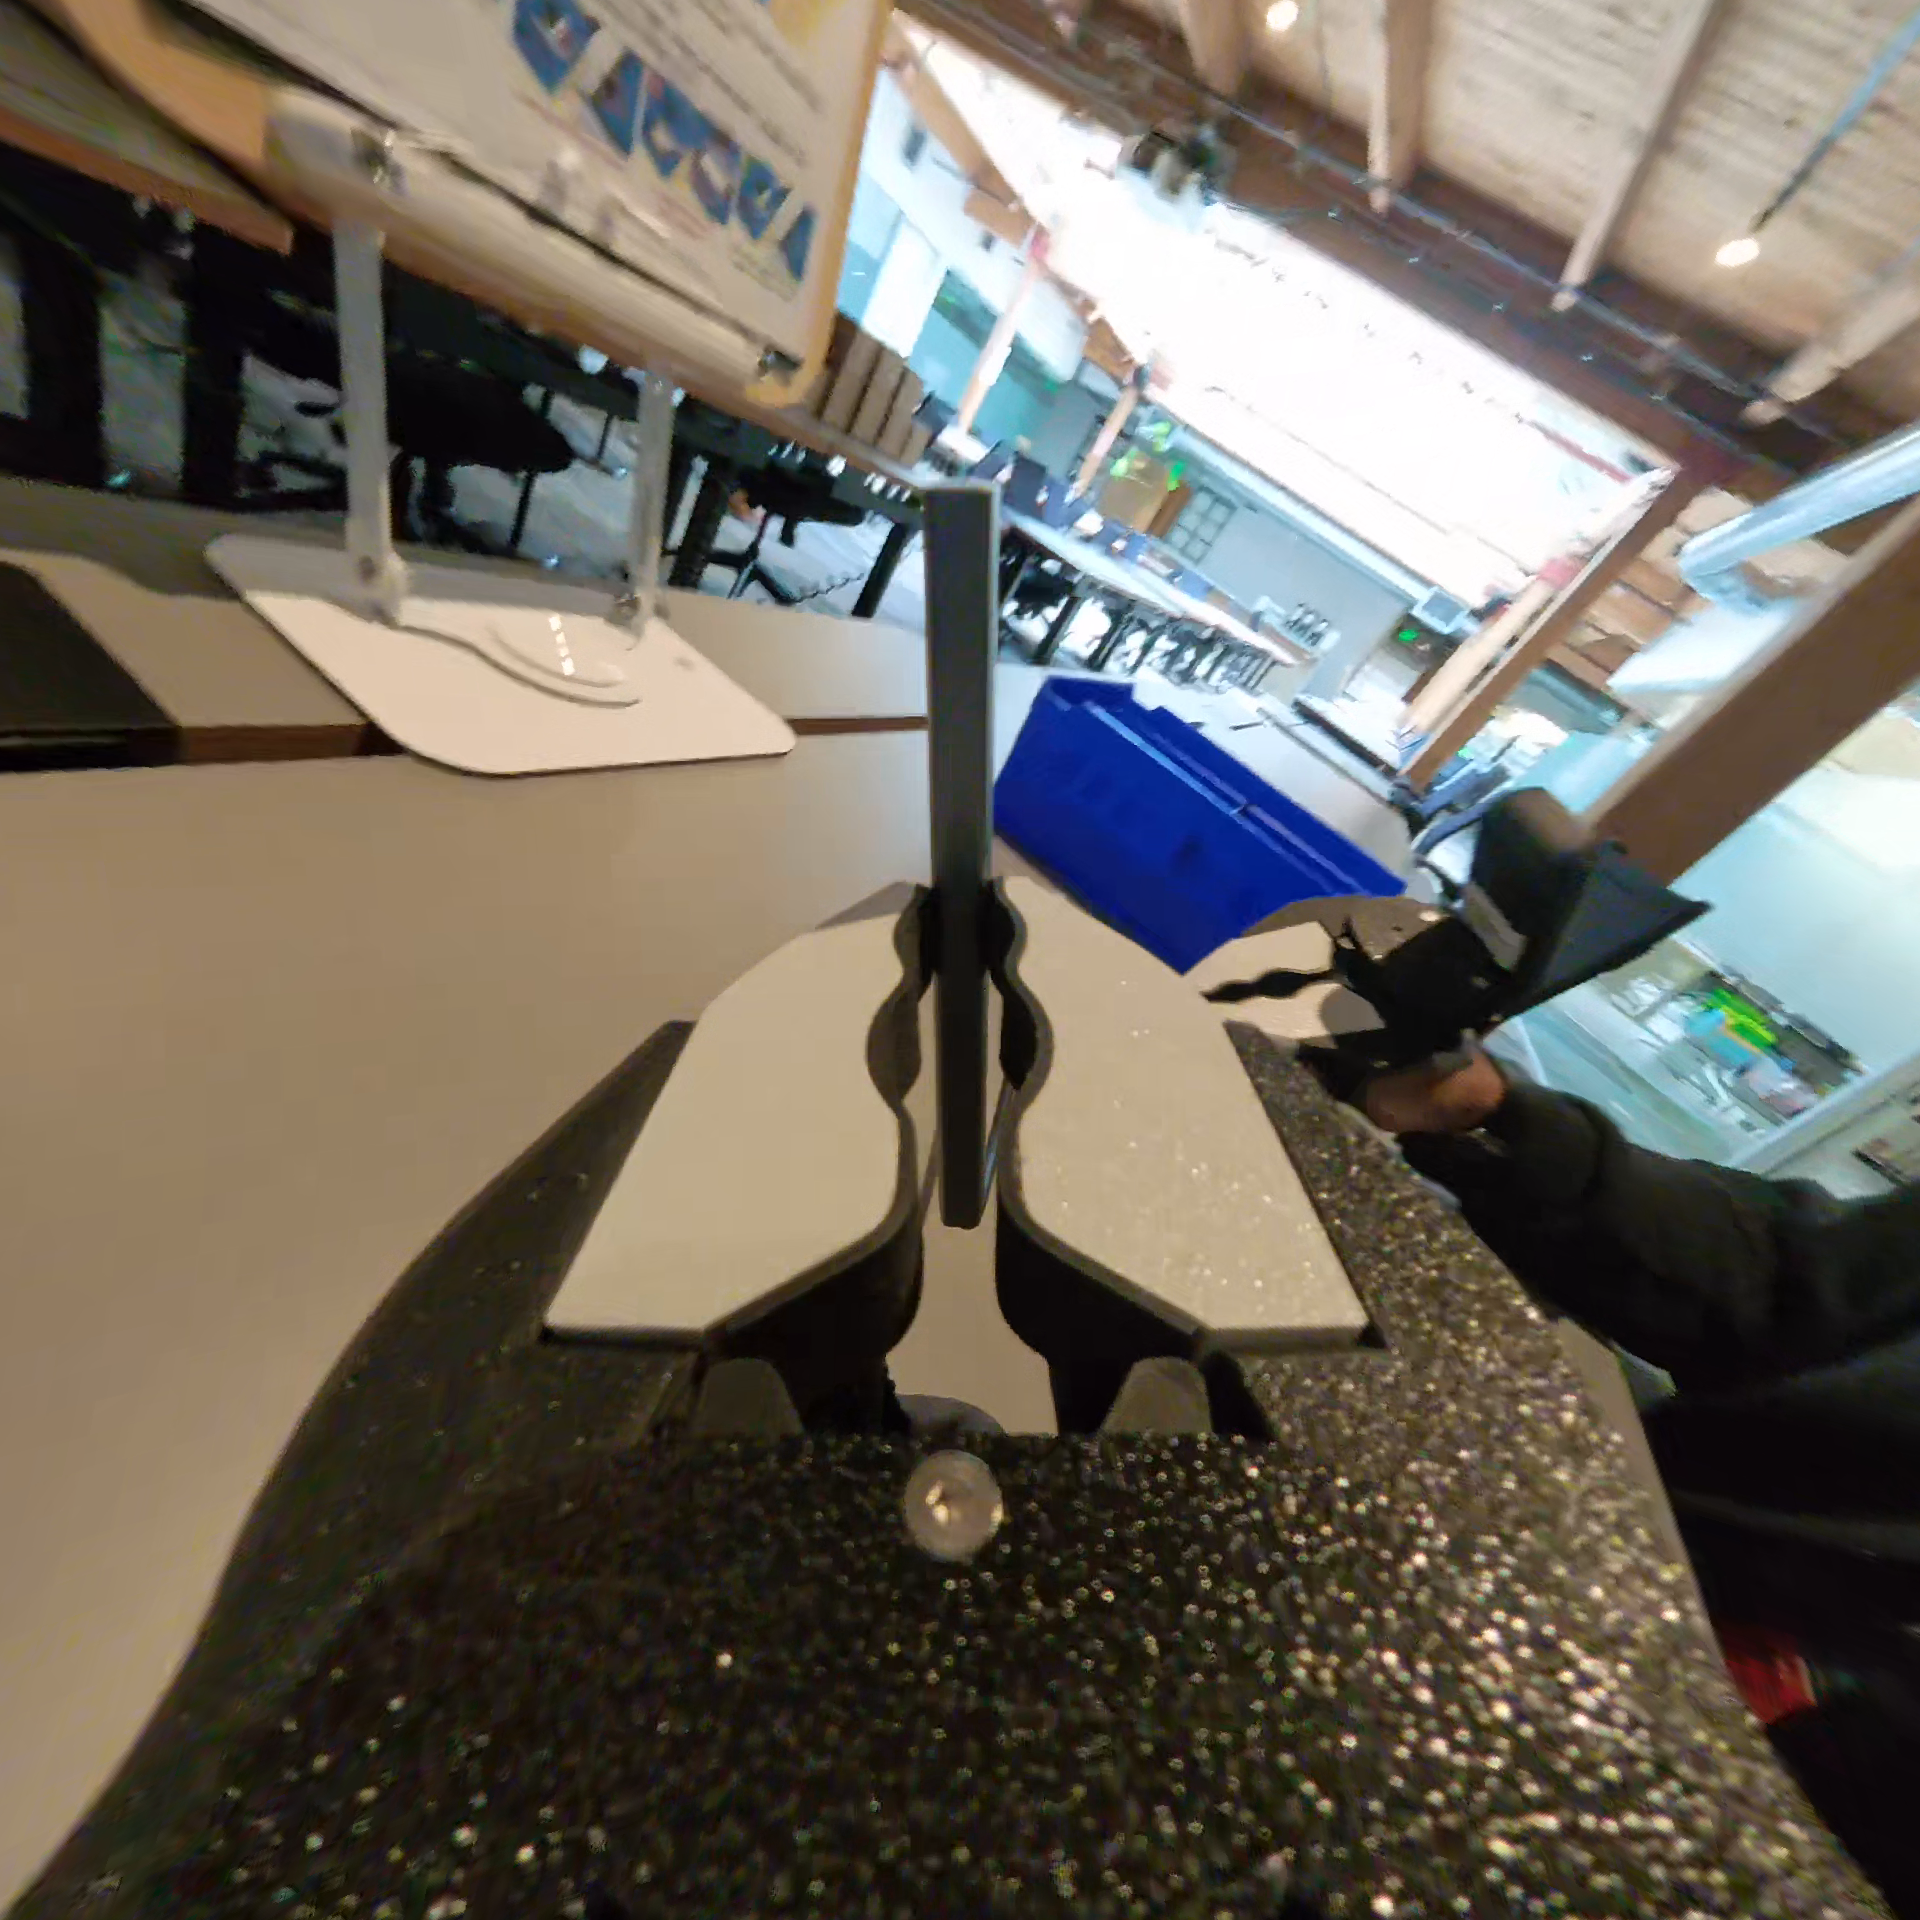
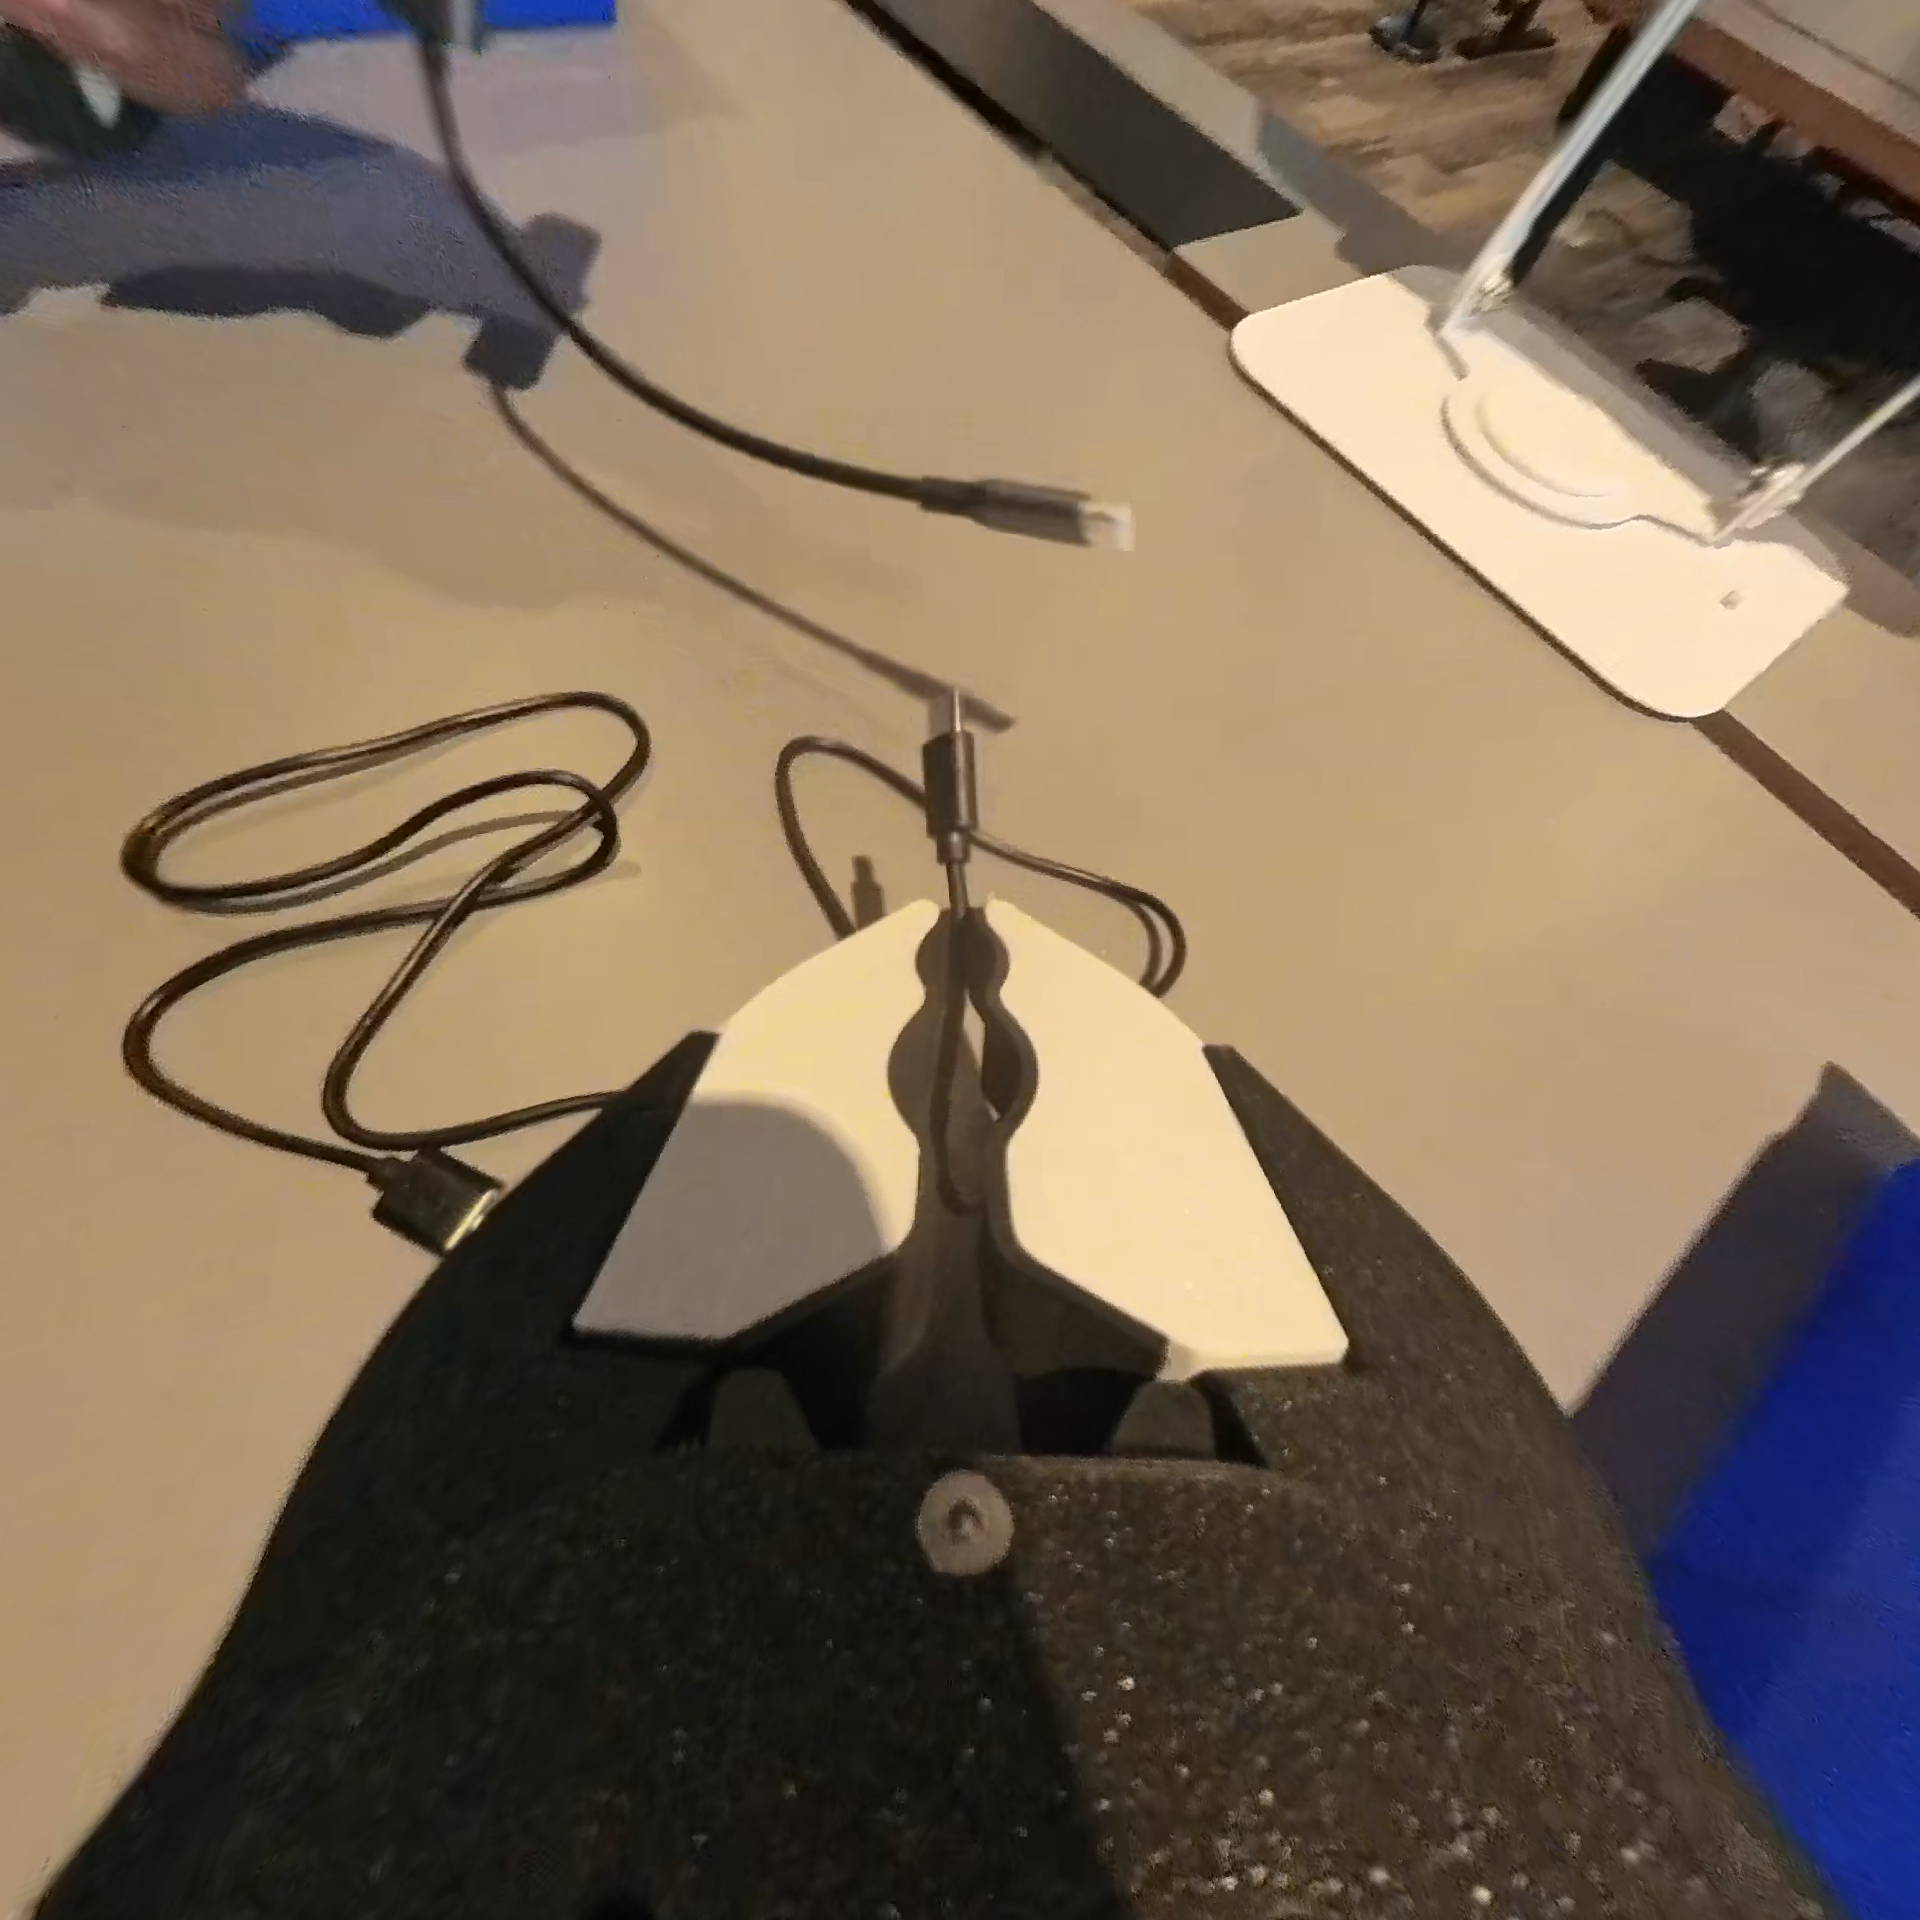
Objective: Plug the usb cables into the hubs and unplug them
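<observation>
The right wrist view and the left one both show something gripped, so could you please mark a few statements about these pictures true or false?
1. The left gripper is shut on a grey hub that stands upright between its fingers. True.
2. The right gripper is open and empty. False: it is shut on a thin black cable, whose plug points forward past the fingertips.
3. A blue bin sits on the table beyond the hub. True.
4. The coiled black cable on the table is plugged into the hub. False: it lies loose on the table, its plug free.
</observation>
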A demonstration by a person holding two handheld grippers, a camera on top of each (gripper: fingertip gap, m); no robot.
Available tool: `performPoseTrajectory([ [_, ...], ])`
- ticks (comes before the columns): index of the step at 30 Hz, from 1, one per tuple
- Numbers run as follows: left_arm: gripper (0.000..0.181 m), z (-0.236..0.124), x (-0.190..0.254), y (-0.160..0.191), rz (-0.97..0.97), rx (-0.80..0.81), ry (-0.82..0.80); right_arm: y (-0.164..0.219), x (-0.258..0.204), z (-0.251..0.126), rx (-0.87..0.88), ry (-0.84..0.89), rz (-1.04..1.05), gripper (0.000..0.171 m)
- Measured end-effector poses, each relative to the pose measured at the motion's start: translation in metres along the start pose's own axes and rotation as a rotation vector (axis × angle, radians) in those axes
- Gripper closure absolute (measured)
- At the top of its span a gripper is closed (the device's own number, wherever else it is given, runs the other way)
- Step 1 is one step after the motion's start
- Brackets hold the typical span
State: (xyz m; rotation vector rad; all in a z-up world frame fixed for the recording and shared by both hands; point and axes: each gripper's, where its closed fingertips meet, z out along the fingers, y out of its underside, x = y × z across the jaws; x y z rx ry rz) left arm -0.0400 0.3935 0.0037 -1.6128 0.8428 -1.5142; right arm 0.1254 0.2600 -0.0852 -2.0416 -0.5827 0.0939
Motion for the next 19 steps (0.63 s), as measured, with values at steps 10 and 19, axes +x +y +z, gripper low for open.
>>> performPoseTrajectory([
  [10, 0.171, 0.035, -0.020, 0.044, -0.016, -0.175, -0.143, 0.026, -0.025, 0.006, -0.169, -0.079, -0.198, 0.168],
  [19, 0.171, 0.049, -0.019, 0.069, -0.095, -0.270, -0.144, 0.030, -0.031, 0.003, -0.185, -0.135, -0.226, 0.164],
])
